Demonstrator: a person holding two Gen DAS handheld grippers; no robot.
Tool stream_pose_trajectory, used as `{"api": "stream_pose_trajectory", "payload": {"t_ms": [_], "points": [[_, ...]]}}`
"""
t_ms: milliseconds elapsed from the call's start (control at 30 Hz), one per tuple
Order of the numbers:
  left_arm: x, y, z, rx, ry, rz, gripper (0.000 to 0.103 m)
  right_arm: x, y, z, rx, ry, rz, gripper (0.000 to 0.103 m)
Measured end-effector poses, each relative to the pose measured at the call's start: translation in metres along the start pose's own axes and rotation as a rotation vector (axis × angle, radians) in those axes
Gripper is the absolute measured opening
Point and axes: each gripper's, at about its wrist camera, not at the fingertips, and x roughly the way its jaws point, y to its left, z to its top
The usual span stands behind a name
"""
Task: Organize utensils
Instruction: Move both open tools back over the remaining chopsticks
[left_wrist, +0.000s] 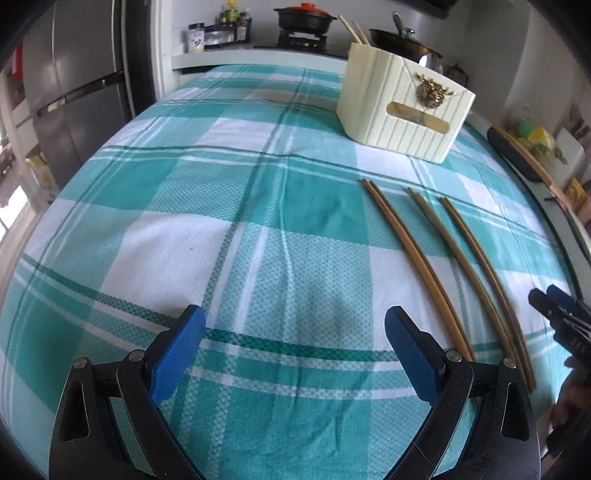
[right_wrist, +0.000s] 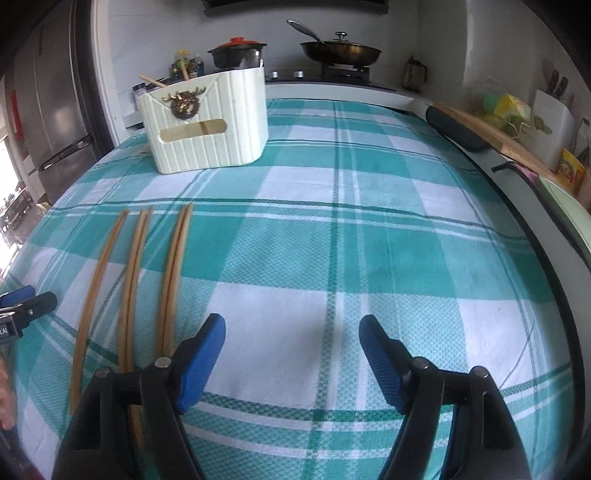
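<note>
Several brown chopsticks (left_wrist: 424, 266) lie side by side on the teal checked tablecloth, right of my left gripper (left_wrist: 295, 321); in the right wrist view the chopsticks (right_wrist: 133, 280) lie left of my right gripper (right_wrist: 291, 328). Both grippers are open and empty, just above the cloth. A cream ribbed holder (left_wrist: 402, 107) with a gold emblem stands at the far side, with chopstick ends sticking out of it; it also shows in the right wrist view (right_wrist: 210, 122). The right gripper's tip (left_wrist: 554, 306) shows at the left view's right edge.
A stove behind the table carries a black pot with a red lid (right_wrist: 238, 51) and a pan (right_wrist: 340, 51). A fridge (left_wrist: 74, 92) stands at the left. A wooden board (right_wrist: 491, 136) and packets lie along the right counter.
</note>
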Motion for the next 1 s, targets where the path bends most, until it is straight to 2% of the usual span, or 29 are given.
{"api": "stream_pose_trajectory", "payload": {"t_ms": [267, 500, 1000], "points": [[0.004, -0.007, -0.004, 0.043, 0.014, 0.048, 0.100, 0.009, -0.005, 0.000, 0.032, 0.042, -0.030, 0.076], [0.006, -0.010, -0.005, 0.067, 0.024, 0.077, 0.101, 0.009, -0.006, -0.001, 0.038, 0.045, -0.050, 0.076], [0.007, -0.012, -0.003, 0.060, 0.035, 0.088, 0.103, 0.010, -0.005, 0.000, 0.031, 0.048, -0.065, 0.077]]}}
